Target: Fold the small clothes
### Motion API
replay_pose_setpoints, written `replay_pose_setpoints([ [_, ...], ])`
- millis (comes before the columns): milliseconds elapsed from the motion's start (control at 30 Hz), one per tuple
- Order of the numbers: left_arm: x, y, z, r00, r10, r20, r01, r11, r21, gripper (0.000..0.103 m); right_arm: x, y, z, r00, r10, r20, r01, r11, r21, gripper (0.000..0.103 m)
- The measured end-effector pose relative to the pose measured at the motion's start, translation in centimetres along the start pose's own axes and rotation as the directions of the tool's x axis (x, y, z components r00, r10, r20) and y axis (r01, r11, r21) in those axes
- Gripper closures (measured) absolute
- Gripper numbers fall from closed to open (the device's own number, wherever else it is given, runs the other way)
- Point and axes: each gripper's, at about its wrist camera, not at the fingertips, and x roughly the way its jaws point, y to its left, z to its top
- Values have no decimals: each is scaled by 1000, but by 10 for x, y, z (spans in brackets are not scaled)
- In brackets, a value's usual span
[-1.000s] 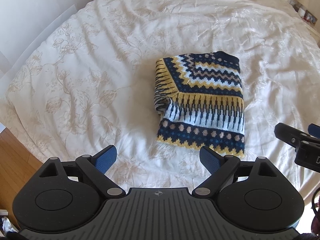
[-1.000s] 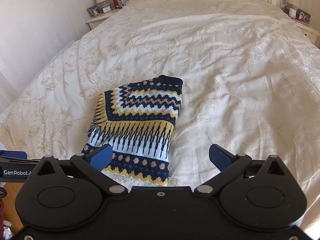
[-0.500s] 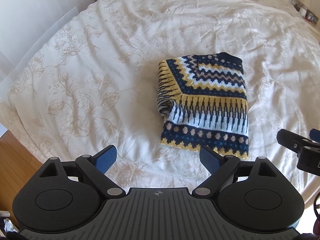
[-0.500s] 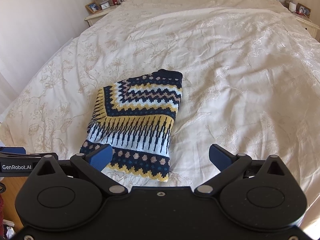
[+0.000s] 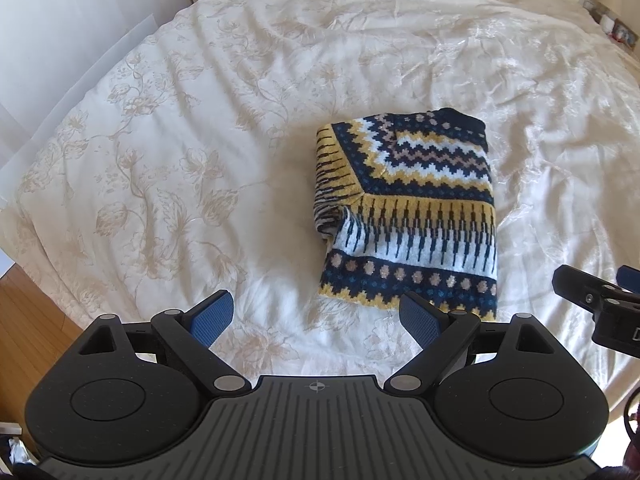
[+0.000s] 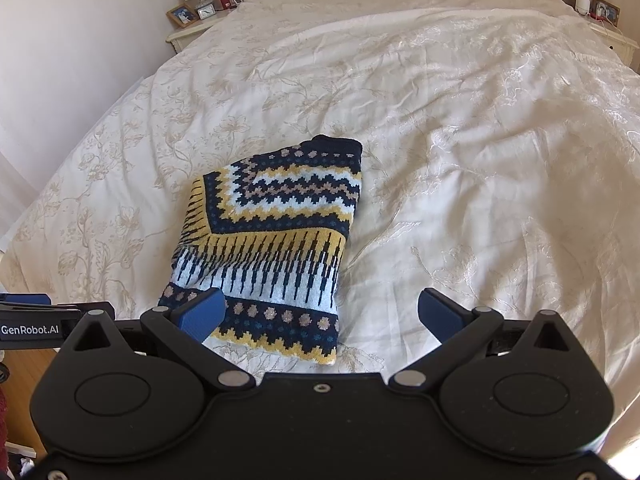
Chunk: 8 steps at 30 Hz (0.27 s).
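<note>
A patterned knitted sweater [image 5: 408, 216] is seen lying folded into a compact block on the cream bedspread [image 5: 180, 168], right of centre in the left wrist view and left of centre in the right wrist view. The left gripper [image 5: 316, 316] is held above the bedspread at the bottom of the frame, its jaws spread wide and nothing gripped between them; its right blue pad overlaps the sweater's lower hem in the picture, though contact cannot be confirmed. The right gripper [image 6: 320, 316] is likewise held wide open and empty, with the hem framed between its pads. The knit is judged to be soft, thick and fairly light, likely to sag and slide apart if lifted by one layer only. On the left edge a sleeve bulges out loosely, so the stack looks uneven there. A hold is best taken at the lower hem corners, with all layers pinched together, should the block be moved or tidied.
</note>
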Motion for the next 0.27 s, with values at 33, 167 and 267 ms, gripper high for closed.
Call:
replay_pose_setpoints([
  [33, 0, -1, 0, 1000, -1, 1, 1, 1000, 2, 12, 1, 0, 0, 1000, 0, -1, 0, 1000, 1, 1],
  [167, 2, -4, 2, 1000, 2, -1, -2, 1000, 10, 12, 3, -2, 1, 1000, 1, -8, -1, 1000, 2, 1],
  [267, 4, -6, 3, 1000, 0, -5, 0, 1000, 10, 12, 5, -3, 2, 1000, 2, -13, -2, 1000, 4, 1],
])
